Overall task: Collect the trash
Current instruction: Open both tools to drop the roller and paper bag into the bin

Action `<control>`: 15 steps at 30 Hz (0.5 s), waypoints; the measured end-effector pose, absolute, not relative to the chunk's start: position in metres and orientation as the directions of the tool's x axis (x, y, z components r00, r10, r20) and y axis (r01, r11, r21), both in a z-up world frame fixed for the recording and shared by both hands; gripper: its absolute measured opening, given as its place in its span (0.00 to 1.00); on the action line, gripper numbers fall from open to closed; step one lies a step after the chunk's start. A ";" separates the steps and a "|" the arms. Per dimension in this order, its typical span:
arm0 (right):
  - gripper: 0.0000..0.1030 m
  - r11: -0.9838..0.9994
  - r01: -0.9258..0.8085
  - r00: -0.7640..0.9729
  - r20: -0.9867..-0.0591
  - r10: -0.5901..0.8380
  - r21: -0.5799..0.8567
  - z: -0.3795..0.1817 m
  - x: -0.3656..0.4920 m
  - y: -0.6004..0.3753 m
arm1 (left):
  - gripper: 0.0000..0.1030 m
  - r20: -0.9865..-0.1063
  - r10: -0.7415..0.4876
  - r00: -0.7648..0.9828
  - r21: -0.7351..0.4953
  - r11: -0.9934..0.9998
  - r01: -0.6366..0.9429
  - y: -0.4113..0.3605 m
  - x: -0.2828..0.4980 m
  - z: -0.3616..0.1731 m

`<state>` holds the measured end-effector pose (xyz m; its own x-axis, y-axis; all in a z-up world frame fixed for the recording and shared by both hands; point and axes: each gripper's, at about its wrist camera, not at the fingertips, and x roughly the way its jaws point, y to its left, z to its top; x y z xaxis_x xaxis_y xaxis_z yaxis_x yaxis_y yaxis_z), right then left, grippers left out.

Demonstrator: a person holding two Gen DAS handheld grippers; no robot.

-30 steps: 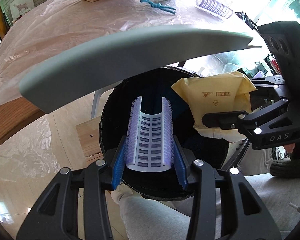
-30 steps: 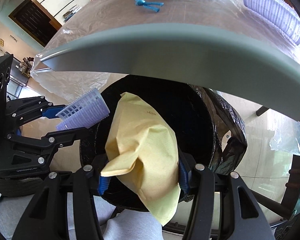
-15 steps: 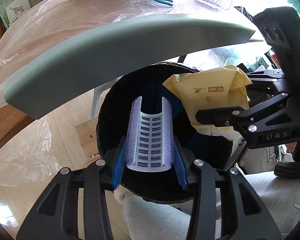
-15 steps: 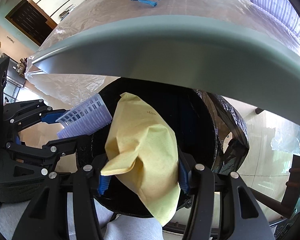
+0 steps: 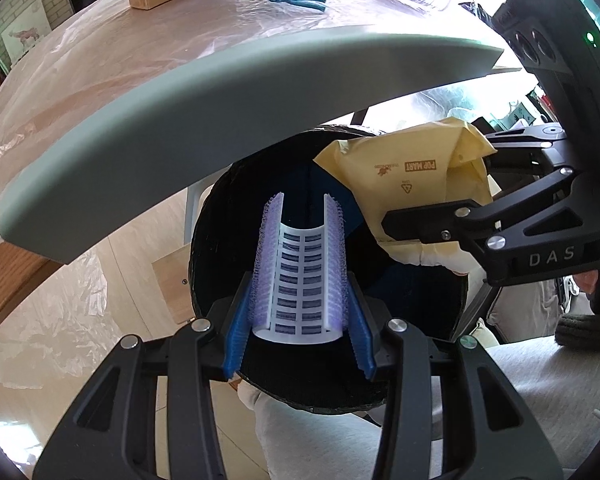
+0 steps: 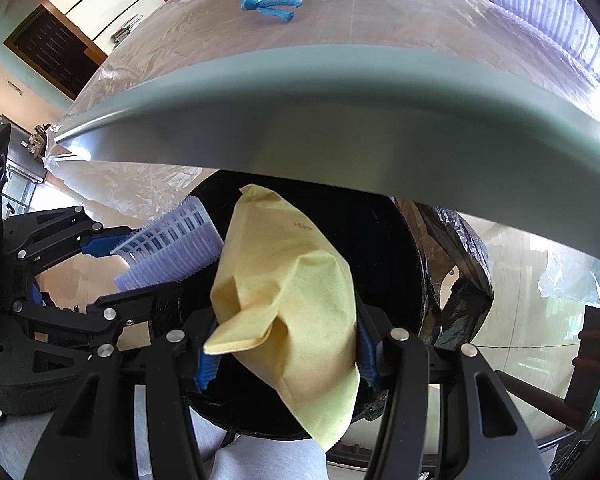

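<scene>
Trash over the black bin point(image 5: 220, 280): left gripper point(image 5: 300, 344) pinches a white-purple curler point(image 5: 300, 280); right gripper point(image 6: 286, 356) pinches a crumpled yellow bag point(image 6: 292, 300).

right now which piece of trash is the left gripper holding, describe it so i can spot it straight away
Find the round black bin just below the table's grey edge. Two grippers hold trash over its mouth; the left gripper has its jaws shut on a curved white and purple plastic mesh piece. Its slotted grid and fuzzy purple edges set it apart from the crumpled yellow paper bag beside it.
</scene>
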<state>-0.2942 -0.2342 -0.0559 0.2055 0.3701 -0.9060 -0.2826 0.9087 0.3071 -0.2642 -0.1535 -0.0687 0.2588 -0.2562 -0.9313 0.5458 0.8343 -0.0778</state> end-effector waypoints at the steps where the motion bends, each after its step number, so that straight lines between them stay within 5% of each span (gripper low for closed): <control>1: 0.51 0.909 -0.282 0.206 -0.906 0.370 0.307 -0.056 -0.294 -0.234 | 0.43 -0.931 -0.256 0.260 -0.076 0.834 0.547 -0.154 -0.264 -0.069; 12: 0.51 0.911 -0.268 0.210 -0.904 0.373 0.314 -0.056 -0.294 -0.234 | 0.43 -0.929 -0.261 0.262 -0.075 0.827 0.556 -0.155 -0.268 -0.067; 15: 0.62 0.912 -0.249 0.220 -0.898 0.381 0.326 -0.055 -0.294 -0.238 | 0.46 -0.922 -0.279 0.268 -0.089 0.827 0.555 -0.154 -0.268 -0.065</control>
<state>-0.2938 -0.2377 -0.0548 0.2201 0.3806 -0.8981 -0.2485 0.9122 0.3257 -0.2684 -0.1541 -0.0649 0.2684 -0.2794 -0.9219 0.5545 0.8273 -0.0893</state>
